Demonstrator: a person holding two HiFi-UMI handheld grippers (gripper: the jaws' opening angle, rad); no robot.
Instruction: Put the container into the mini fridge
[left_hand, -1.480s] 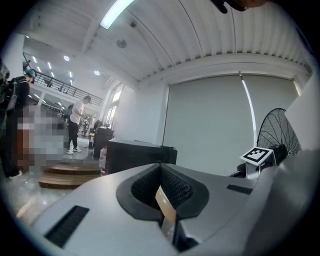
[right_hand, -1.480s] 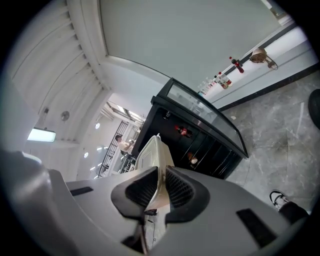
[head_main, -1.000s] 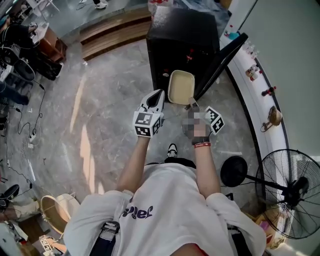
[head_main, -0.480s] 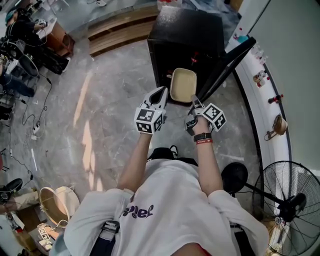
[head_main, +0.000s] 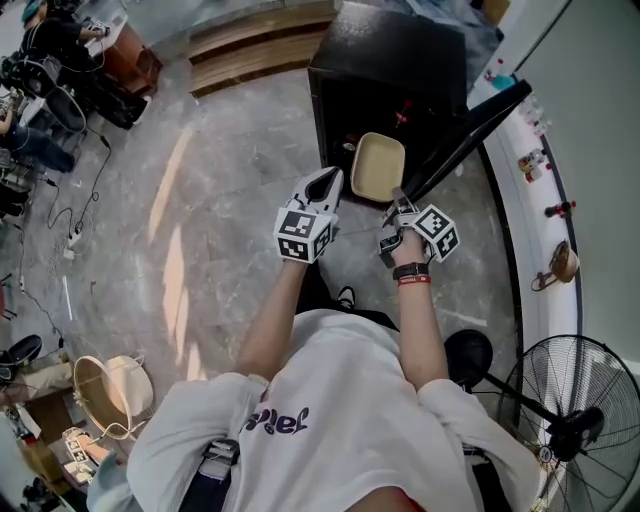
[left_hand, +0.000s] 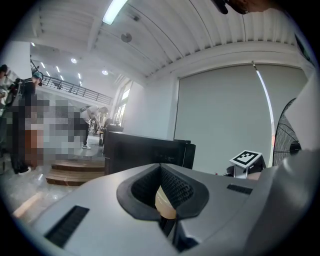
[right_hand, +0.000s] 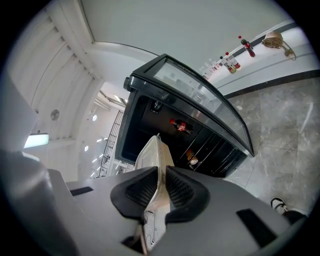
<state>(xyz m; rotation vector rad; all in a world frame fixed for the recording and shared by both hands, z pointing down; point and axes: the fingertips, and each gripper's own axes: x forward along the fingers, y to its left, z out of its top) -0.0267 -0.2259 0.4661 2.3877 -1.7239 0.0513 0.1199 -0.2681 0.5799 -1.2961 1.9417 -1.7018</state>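
Right gripper view: our right hand-held gripper (right_hand: 159, 192) clamps the container (right_hand: 152, 155) rim — likely light, stiff, slippery; left hand-held gripper (left_hand: 161, 192) closed.

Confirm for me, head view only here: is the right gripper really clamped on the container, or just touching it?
Observer: Clamped. Its own view shows the right gripper with both pads pressed on the container rim.
Operator: Anything inside the mini fridge?
Observer: Yes. The right gripper view shows a dark bottle with a red label inside the mini fridge.
Operator: And the other one?
Observer: In its own view the left gripper has a cream edge between its pads, apparently the container's.
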